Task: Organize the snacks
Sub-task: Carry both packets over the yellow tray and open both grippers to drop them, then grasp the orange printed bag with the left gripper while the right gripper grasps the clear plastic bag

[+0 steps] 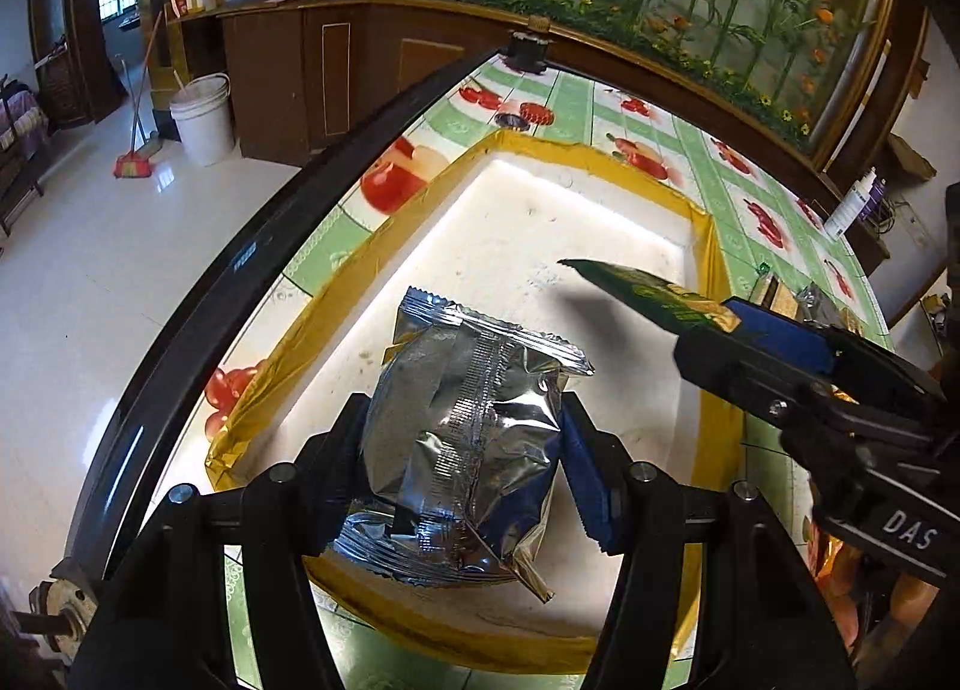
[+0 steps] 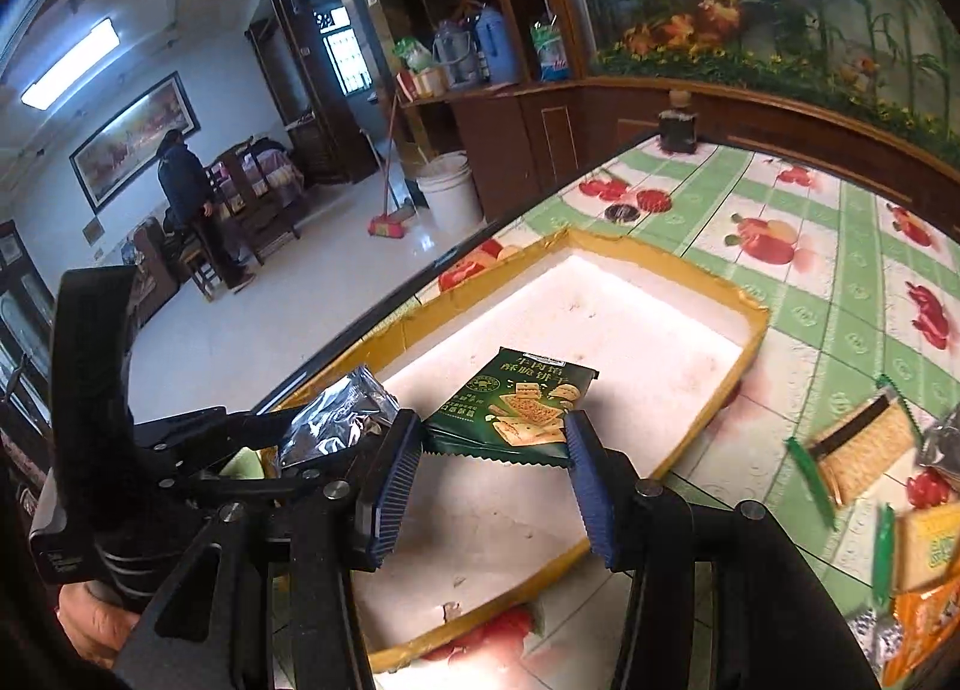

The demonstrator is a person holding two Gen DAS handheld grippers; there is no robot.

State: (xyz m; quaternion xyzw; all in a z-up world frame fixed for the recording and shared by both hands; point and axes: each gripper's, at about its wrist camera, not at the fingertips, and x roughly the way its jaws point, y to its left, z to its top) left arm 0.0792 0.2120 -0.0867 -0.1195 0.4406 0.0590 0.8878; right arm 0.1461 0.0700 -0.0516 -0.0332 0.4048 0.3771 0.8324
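Observation:
A white foam tray (image 1: 540, 222) with yellow taped rims lies on the fruit-patterned table (image 1: 648, 120). My left gripper (image 1: 465, 444) is shut on a silver foil snack packet (image 1: 474, 420) and holds it over the tray's near end. My right gripper (image 2: 492, 450) is shut on a dark green cracker packet (image 2: 522, 408) and holds it over the tray (image 2: 630, 330). In the left wrist view the right gripper (image 1: 714, 324) comes in from the right with the green packet (image 1: 636, 285). The silver packet also shows in the right wrist view (image 2: 336, 420).
More snack packets (image 2: 864, 450) lie on the tablecloth right of the tray, with orange ones (image 2: 924, 618) nearer. A dark jar (image 1: 528, 51) stands at the table's far end. A white bottle (image 1: 846, 207) stands at the right. The table's black edge (image 1: 240, 264) drops to the floor.

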